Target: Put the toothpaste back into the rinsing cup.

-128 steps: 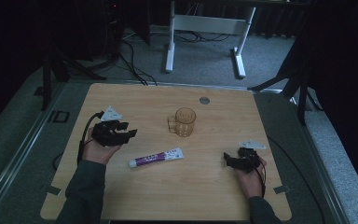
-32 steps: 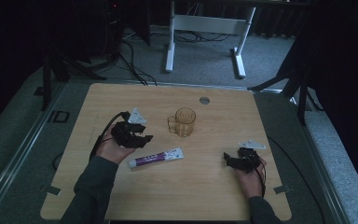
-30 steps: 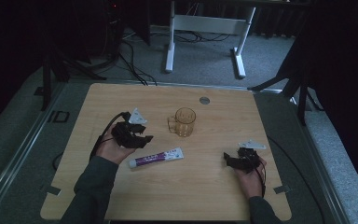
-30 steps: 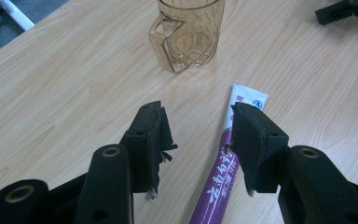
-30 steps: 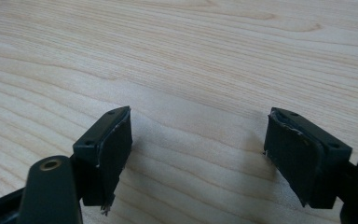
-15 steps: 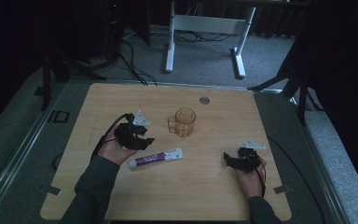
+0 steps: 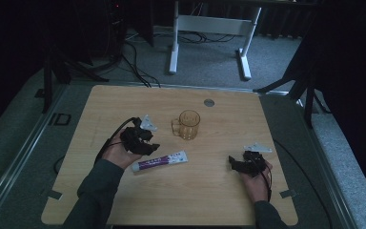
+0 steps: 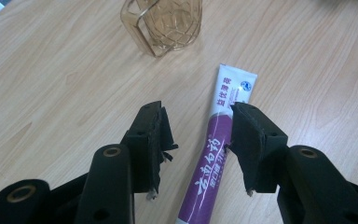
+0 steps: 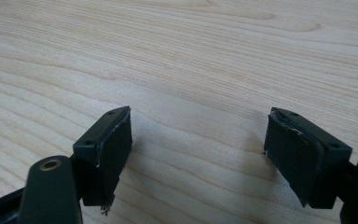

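A white and purple toothpaste tube lies flat on the wooden table, its crimped end toward a clear amber mug. My left gripper hovers over the tube's cap end. In the left gripper view its jaws stand open above the tube, which lies between them close to the right pad, with the mug beyond. My right gripper rests near the table's front right, open, with bare wood between its pads.
A small round metal disc is set in the table behind the mug. Cables trail from both grippers across the wood. A white desk frame stands on the grey carpet beyond the far edge.
My left gripper has moved from the table's left toward the middle and now hangs over the tube's cap end. The tube, the mug and my right gripper have kept still.
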